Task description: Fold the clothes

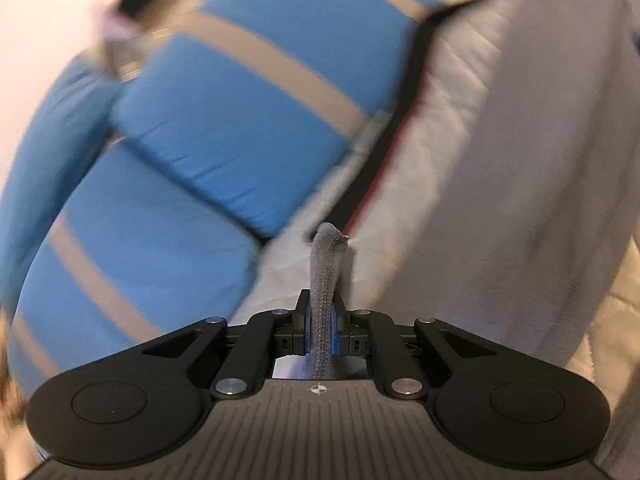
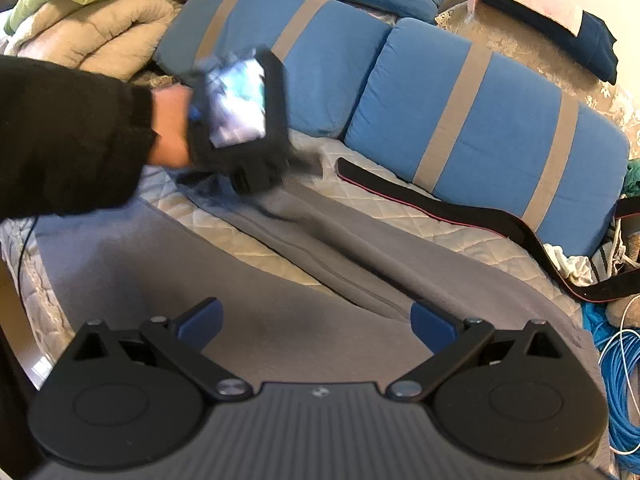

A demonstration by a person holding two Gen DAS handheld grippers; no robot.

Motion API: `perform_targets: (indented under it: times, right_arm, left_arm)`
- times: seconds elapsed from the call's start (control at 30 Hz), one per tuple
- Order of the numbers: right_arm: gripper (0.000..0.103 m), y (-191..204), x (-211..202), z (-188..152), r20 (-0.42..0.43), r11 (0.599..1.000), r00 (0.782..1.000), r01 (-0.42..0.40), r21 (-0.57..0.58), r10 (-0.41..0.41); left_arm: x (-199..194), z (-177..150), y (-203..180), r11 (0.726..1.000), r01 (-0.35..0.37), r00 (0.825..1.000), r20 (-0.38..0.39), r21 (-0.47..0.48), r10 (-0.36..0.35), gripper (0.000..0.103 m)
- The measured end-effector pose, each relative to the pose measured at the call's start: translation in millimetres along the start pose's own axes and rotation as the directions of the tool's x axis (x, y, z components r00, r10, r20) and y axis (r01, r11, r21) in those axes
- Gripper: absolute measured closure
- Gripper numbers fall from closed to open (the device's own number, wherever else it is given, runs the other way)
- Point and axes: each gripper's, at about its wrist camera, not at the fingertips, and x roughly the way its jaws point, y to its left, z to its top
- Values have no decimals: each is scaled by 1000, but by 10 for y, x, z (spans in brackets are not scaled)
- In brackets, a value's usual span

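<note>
Grey knit fabric, the garment [image 2: 320, 320] I am folding, lies spread over the quilted white bed cover [image 2: 404, 204], with one long narrow part running up and away toward the blue cushions. At the far left of my right camera's view a black sleeve [image 2: 68, 136] reaches in, and the hand [image 2: 172, 128] beyond it carries my left gripper [image 1: 320, 320], blurred there, down at the far end of that narrow part. Seen from my left camera, its jaws are pinched nearly together on a bunched ridge of the grey cloth, which stands up between the blue pads [image 1: 334, 336] and pokes out past the tips. Behind it lie the blue cushions with tan stripes [image 2: 480, 120], leaning against the back, and a black strap with a thin red edge [image 2: 460, 216] trails along the cover just in front of them. My right gripper [image 2: 316, 320] hovers over the wide grey part with its jaws spread wide and nothing between them. At the far right a coil of blue cable [image 2: 616, 380] sits beside the bed.
</note>
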Motion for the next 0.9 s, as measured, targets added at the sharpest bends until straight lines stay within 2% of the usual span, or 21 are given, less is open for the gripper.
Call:
perform_targets:
  times: [0.07,0.13,0.2,0.27,0.33,0.37,0.43,0.47,0.5,0.53,0.6,0.67,0.77,0.83,0.9]
  right_arm:
    - [0,-4,21,-6,-6,1000,1000,12,1,-12]
    - [0,-5,42,-10,-10,1000,1000,22,2,-22]
    - [0,4,63,-8,-14,1000,999,30,0,-30]
    - [0,19,85,-5,-17,999,999,38,-3,-38]
    - [0,40,111,-1,-22,999,999,42,-5,-42]
    - [0,52,124,2,-25,999,999,43,-6,-43]
    - [0,75,145,5,-30,999,999,41,-9,-42]
    - [0,84,159,4,-29,999,999,40,-13,-40]
    - [0,94,175,1,-30,999,999,41,-17,-41]
    - [0,103,200,-5,-32,999,998,46,-25,-46]
    - [0,126,261,-25,-43,997,997,59,-42,-61]
    - [0,152,330,-52,-63,996,996,67,-57,-70]
    - [0,202,393,-79,-78,995,994,69,-75,-75]
    - [0,240,415,-86,-79,995,995,62,-76,-68]
    - [0,274,446,-83,-88,997,995,50,-63,-56]
  left_arm:
    - [-150,-151,274,994,-54,998,11,-91,55,95]
    - [-289,-337,523,978,-99,995,0,-186,101,95]
    - [-405,-572,762,949,-129,992,-37,-289,123,95]
    - [-465,-837,961,908,-149,988,-103,-391,118,95]
    - [-524,-1153,1066,873,-198,977,-162,-447,139,93]
    - [-546,-1277,1094,863,-221,971,-187,-455,150,92]
    - [-576,-1521,1142,840,-275,949,-270,-467,160,77]
    - [-604,-1635,1176,821,-299,936,-315,-486,155,60]
    - [-664,-1732,1217,801,-309,932,-333,-513,146,50]
    - [-763,-1821,1269,778,-309,934,-330,-547,140,46]
    - [-935,-1965,1363,730,-319,935,-328,-605,137,27]
    - [-1099,-2083,1452,684,-332,931,-341,-649,129,24]
    - [-1315,-2187,1561,638,-330,934,-339,-696,113,22]
    - [-1436,-2222,1649,620,-322,938,-328,-715,108,22]
    - [-1524,-2240,1706,616,-300,946,-308,-728,98,22]
